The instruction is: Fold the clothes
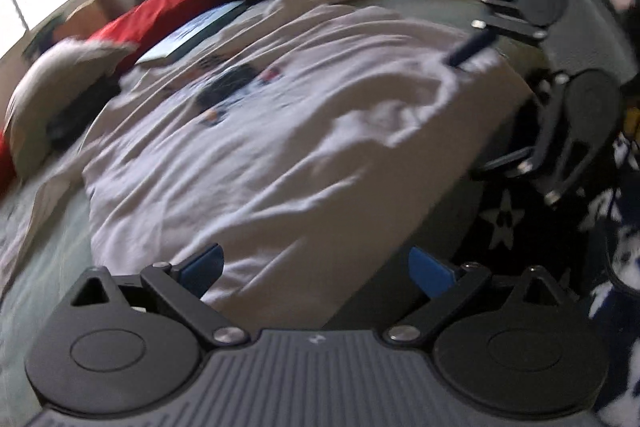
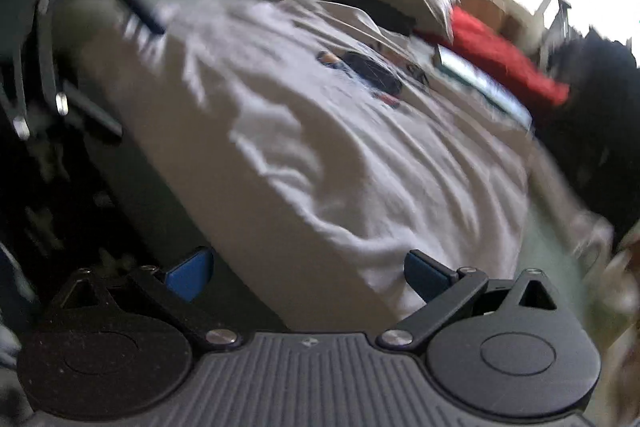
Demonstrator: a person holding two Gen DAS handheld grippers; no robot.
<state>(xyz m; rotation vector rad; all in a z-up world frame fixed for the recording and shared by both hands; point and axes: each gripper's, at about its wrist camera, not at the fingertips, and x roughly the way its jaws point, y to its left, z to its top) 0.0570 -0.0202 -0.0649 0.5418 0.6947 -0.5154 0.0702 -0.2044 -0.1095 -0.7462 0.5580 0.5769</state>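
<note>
- White cotton T-shirt (image 1: 280,115) with a dark printed graphic is lying spread over a pale grey-green bed sheet (image 1: 44,259), filling the middle of the left wrist frame; the same shirt (image 2: 320,147) is filling the centre of the right wrist frame.
- Progress, as a judgement: the shirt is showing as one wide, wrinkled layer with no clear fold line, so it is reading as laid out flat. Both frames are blurred, so a folded-under sleeve cannot be ruled out.
- Left gripper (image 1: 316,267) is sitting at the lower centre of its frame, blue-padded jaws standing wide apart and holding nothing; the shirt's near edge is lying just beyond and between them.
- Right gripper (image 2: 308,269) is likewise showing wide jaws in its own view, nothing between the pads; the shirt's edge is running past its right finger at lower right.
- In the left wrist view, at upper right, the right gripper's tips are sitting against bunched white cloth at the shirt's edge; whether they are pinching it I cannot tell.
- Red fabric (image 1: 168,7) and a beige pillow (image 1: 52,83) are lying at upper left, clear of the shirt.
</note>
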